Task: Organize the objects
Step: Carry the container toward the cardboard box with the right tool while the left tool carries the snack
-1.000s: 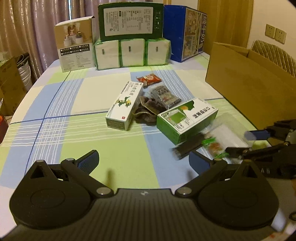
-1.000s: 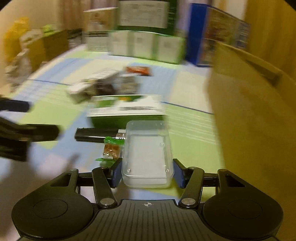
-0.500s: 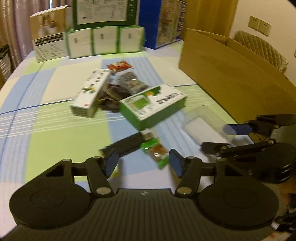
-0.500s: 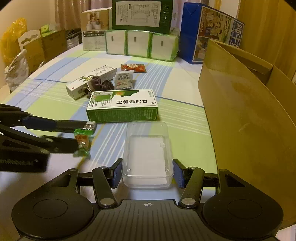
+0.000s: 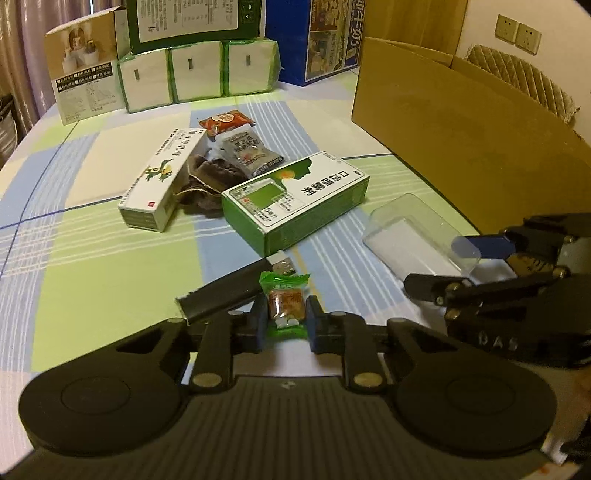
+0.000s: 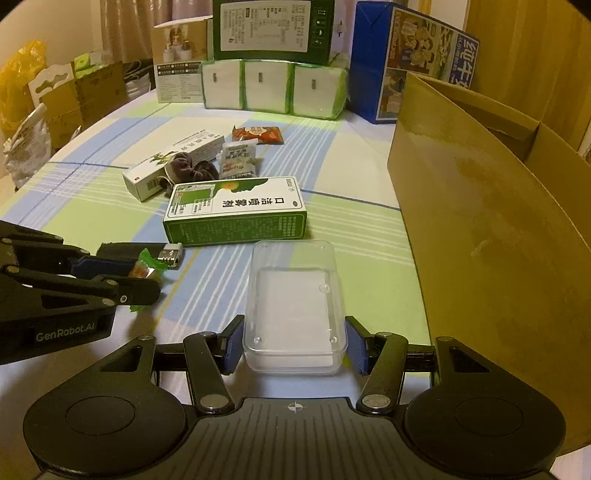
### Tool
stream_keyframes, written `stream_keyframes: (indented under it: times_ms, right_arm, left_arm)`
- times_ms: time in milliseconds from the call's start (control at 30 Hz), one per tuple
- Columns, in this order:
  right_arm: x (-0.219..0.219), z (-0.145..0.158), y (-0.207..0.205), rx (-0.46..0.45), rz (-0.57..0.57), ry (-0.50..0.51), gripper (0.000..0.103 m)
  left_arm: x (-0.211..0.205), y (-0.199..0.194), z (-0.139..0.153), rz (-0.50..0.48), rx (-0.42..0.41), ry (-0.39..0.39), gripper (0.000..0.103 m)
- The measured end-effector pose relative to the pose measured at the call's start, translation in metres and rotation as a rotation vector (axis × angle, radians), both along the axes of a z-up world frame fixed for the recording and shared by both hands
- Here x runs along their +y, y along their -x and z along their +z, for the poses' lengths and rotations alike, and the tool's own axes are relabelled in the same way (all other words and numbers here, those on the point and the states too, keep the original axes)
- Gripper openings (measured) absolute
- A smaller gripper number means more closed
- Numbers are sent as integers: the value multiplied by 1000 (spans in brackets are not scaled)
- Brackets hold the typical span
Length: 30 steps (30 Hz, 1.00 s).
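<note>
The scattered objects lie on a table (image 6: pixel 92 122) with a blue, green and white checked cloth, and the largest thing on it is an open cardboard box (image 6: pixel 491 229) along the right side, its inside hidden behind its near wall. At the far edge stand a blue carton (image 6: pixel 413 62) with partly readable Chinese characters, a dark green box (image 6: pixel 273 27) on three green-wrapped tissue packs (image 6: pixel 275 86), and a beige box (image 6: pixel 179 61); their print is too small to read. In the middle a green and white medicine box (image 6: pixel 236 212) reads "口洁喷雾剂", just beyond the clear plastic container (image 6: pixel 293 306), which looks empty. The right gripper (image 6: pixel 293 343) has its blue pads pressed to that container's near end on both sides. A long white box (image 5: pixel 164 182) touches a brown crumpled cloth (image 5: pixel 208 182), with a grey sachet (image 5: pixel 249 153) and a red snack packet (image 5: pixel 225 122) behind. A black flat stick with a metal plug end (image 5: pixel 229 290) lies beside a small green-wrapped candy (image 5: pixel 286 308), which the left gripper (image 5: pixel 286 321) pinches between its fingers. The right wrist view shows "GenRobot.AI" on the left gripper's side
</note>
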State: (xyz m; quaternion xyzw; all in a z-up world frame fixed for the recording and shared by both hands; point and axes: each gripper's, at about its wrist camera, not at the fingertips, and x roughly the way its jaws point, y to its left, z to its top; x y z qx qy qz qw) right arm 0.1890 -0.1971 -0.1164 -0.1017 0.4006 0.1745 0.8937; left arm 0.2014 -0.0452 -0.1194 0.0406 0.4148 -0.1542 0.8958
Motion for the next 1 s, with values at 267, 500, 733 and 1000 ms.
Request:
stream_keyframes:
  times_ms: [267,500,733,1000]
  right_arm:
    - [0,-2,-5,6,-10,-18,53]
    - [3,-4,-17,-11,-2,-37,53]
    - [-1,-2,-13,1,-39,-56,53]
    - [-11,30,13,-69,-53,-54,53]
  left_arm:
    - [-4,-2,-2,-12,-30,-36,19]
    - [-1,-1,-3,1,-33,-8,17]
    - [0,-1,-1,9,-21,1,16]
    - [-4,14,25,28,-35,6,16]
